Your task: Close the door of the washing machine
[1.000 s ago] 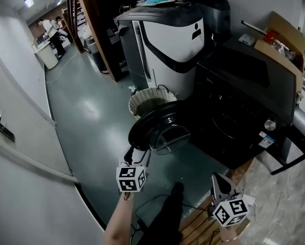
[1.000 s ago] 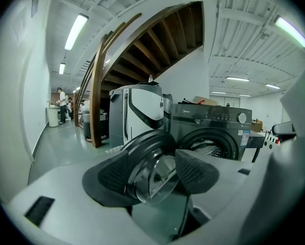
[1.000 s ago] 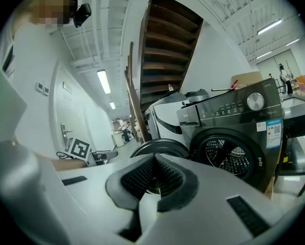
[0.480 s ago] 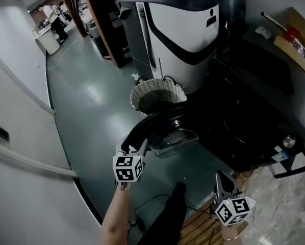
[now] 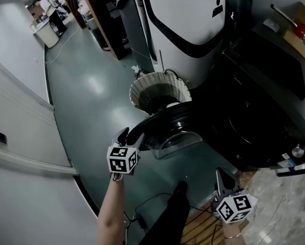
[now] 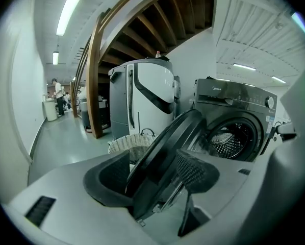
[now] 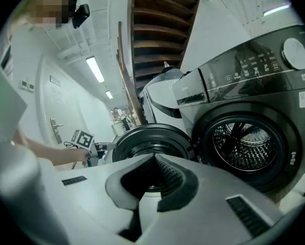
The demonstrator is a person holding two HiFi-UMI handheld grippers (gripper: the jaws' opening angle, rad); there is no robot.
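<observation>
- Washing machine (image 5: 254,111): the dark front-loader is being shown at 3 o'clock in the head view. Its drum opening (image 7: 247,147) is being left uncovered and is facing the right gripper view.
- White appliance (image 5: 188,24): a pale cabinet with a black curved band is being seen at 12 o'clock, just beside the washing machine.
- Door (image 5: 165,126): the round black door is being held wide open at the centre of the head view, at the 9 o'clock side of the drum opening. Its rim (image 6: 162,157) is being crossed by the left gripper's jaws.
- Wicker basket (image 5: 160,93): it is being shown on the floor at 12 o'clock from the door, close behind it.
- Left gripper (image 5: 129,136): it is being held at 8 o'clock from the door. Its jaws are being kept wide, one pad on each side of the door's rim, and the rim is being clasped between them (image 6: 152,175).
- Right gripper (image 5: 220,176): it is being held at 5 o'clock, well apart from the door. Its pads are being pressed together with nothing between them (image 7: 155,160).
</observation>
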